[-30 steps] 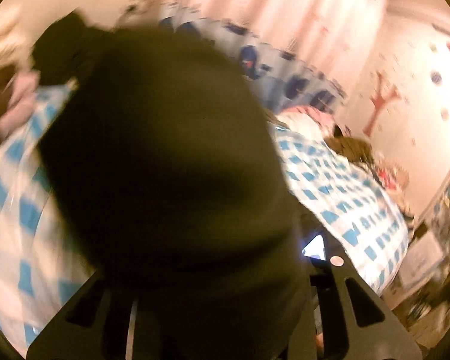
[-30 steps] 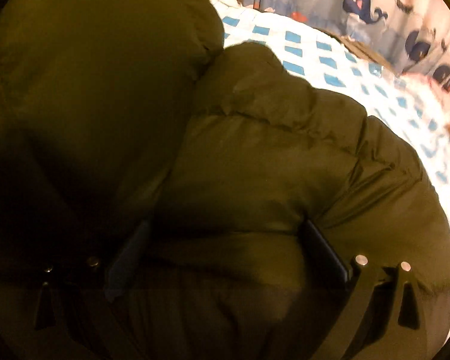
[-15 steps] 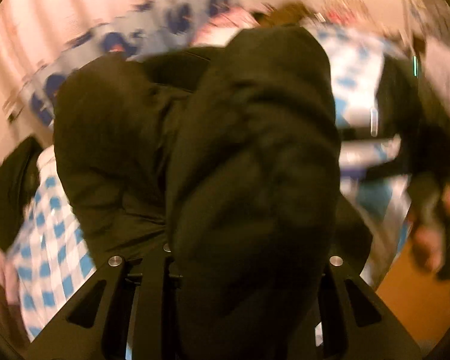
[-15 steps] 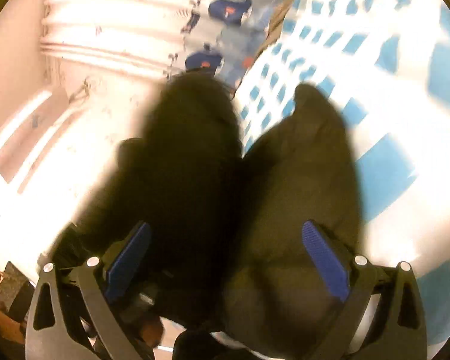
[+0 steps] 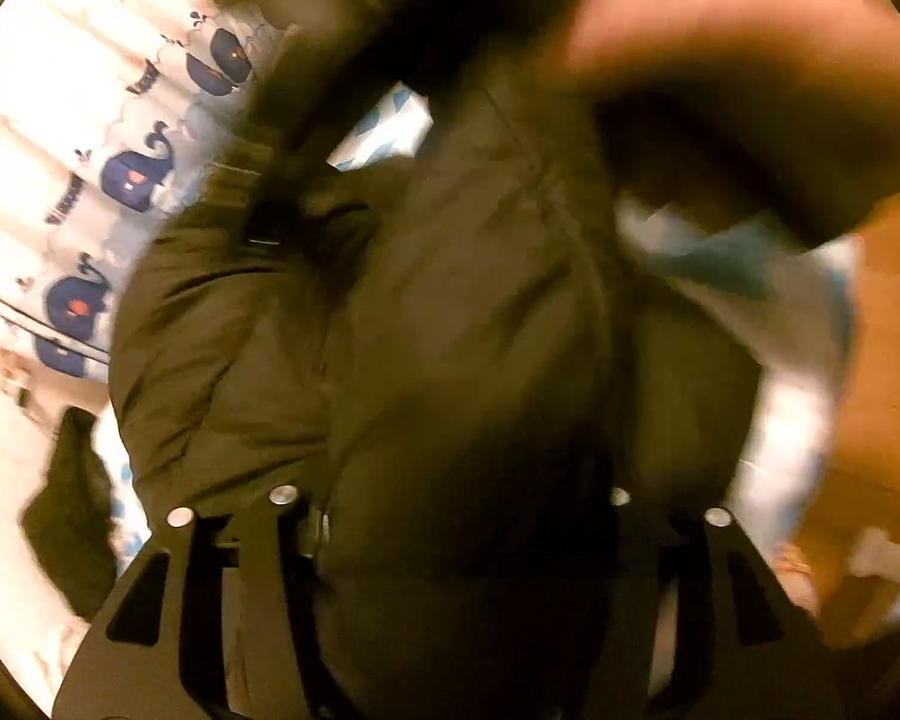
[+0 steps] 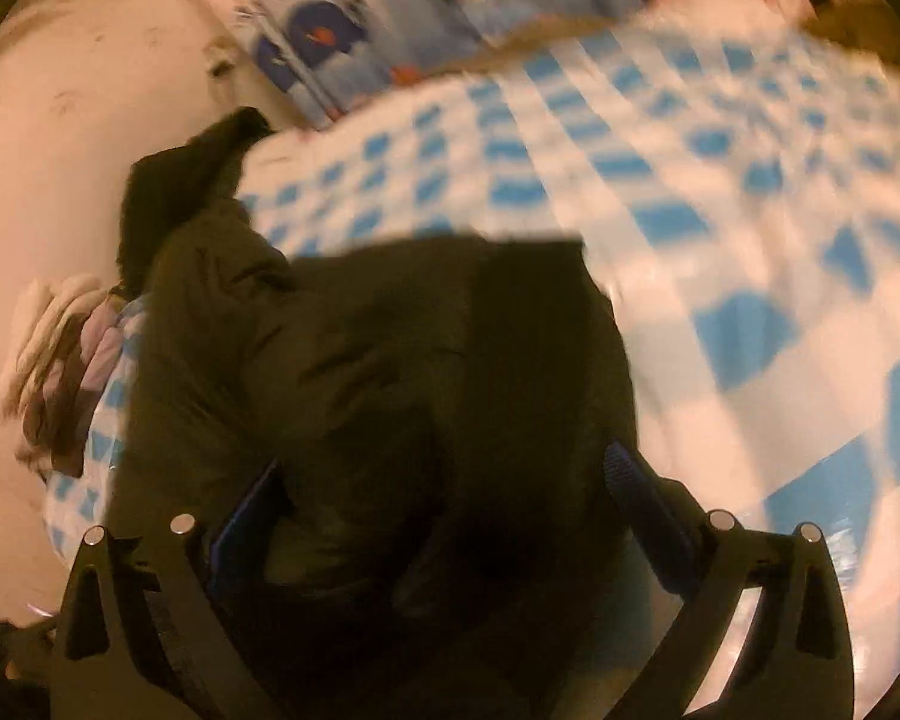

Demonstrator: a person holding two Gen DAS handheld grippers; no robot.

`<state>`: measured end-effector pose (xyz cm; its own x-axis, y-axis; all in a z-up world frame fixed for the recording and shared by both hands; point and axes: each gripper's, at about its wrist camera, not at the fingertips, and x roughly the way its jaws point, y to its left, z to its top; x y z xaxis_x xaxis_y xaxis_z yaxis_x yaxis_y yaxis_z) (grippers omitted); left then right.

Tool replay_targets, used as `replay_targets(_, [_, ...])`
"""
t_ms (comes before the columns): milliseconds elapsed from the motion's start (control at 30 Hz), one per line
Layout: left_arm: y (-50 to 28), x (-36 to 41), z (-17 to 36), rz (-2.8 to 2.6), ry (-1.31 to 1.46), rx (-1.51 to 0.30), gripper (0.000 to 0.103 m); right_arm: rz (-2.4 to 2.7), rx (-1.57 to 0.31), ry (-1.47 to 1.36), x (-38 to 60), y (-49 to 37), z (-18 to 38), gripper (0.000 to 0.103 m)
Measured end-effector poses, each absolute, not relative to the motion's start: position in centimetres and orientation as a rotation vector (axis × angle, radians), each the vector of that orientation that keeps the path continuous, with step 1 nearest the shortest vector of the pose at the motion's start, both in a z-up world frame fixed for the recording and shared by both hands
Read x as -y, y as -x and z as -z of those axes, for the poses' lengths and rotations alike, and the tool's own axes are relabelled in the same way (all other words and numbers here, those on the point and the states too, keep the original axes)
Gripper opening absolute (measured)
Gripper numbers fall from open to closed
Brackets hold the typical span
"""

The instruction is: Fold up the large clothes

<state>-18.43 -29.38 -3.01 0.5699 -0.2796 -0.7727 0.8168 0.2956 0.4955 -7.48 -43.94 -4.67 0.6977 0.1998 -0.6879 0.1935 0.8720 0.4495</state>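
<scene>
you have a dark olive padded puffer jacket bunched in both grippers, and it fills most of each view. your right gripper is clamped on a thick wad of it: the blue pads stand wide only because the padding is bulky, and the fabric sits packed between them. your left gripper is buried under the same jacket; its jaws look pressed against the fabric on both sides, so i judge it clamped too, though the tips are hidden.

the jacket lies partly on the bed with the blue and white checked sheet, near its edge, with the whale-print curtain behind. holding it at 2 points like this likely lets you carry 1 side over the other, since puffy cloth slips and springs back. both views are blurred, so you seem to be mid-swing. a pile of pale clothes sits at the bed's far corner.
</scene>
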Motion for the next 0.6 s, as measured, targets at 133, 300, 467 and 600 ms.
replay_targets(133, [16.7, 24.6, -2.7, 0.997, -0.747, -0.765, 0.055, -0.004, -0.781, -0.557, 43.8, 10.5, 7.0, 0.098])
replay_targets(300, [10.7, 20.3, -8.2, 0.911, -0.407, -0.715, 0.086, -0.024, -0.776, -0.588, 44.2, 9.9, 8.9, 0.098])
replay_targets(467, [3.5, 24.2, -4.1, 0.894, -0.216, -0.847, 0.086, -0.038, -0.818, -0.526, 42.9, 9.0, 9.2, 0.098])
replay_targets(600, [5.8, 27.6, 3.0, 0.824, -0.384, -0.87, 0.088, -0.038, -0.893, -0.516, 45.3, 9.2, 8.2, 0.096])
